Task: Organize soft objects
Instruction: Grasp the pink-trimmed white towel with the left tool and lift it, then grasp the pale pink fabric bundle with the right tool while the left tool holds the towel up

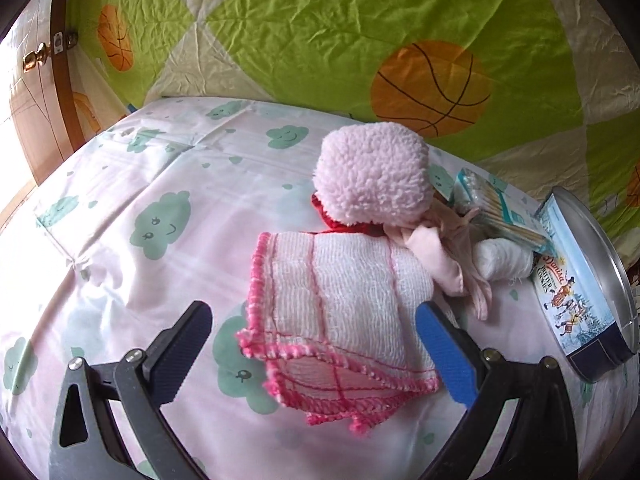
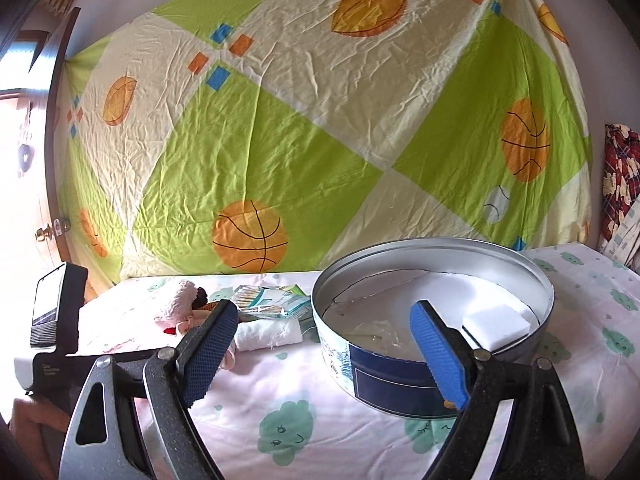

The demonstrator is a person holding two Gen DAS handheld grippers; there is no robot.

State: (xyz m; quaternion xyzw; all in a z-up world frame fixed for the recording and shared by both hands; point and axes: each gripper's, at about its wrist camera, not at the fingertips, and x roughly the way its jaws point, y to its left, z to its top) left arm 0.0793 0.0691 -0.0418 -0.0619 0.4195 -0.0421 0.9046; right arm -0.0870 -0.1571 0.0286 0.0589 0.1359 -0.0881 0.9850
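Note:
A folded white cloth with a pink crocheted edge [image 1: 340, 312] lies on the bed sheet between the fingers of my left gripper [image 1: 314, 312], which is open. The blue pad [image 1: 440, 352] sits at the cloth's right side and the black finger [image 1: 192, 344] stands clear of it. Behind the cloth are a fluffy pink item [image 1: 372, 176], something red [image 1: 332, 222], a pale pink cloth [image 1: 434, 258] and a white roll [image 1: 504, 260]. My right gripper [image 2: 324, 314] is open and holds nothing. It hangs just in front of the round cookie tin [image 2: 384, 380], which holds a white sponge [image 2: 500, 320].
A pack of cotton swabs [image 1: 496, 204] leans by the tin [image 1: 580, 292]. The sheet with green clouds [image 1: 160, 220] covers the bed. A green and cream ball-print sheet [image 2: 320, 120] hangs behind. The left gripper's body [image 2: 56, 312] and a hand [image 2: 32, 412] show at left.

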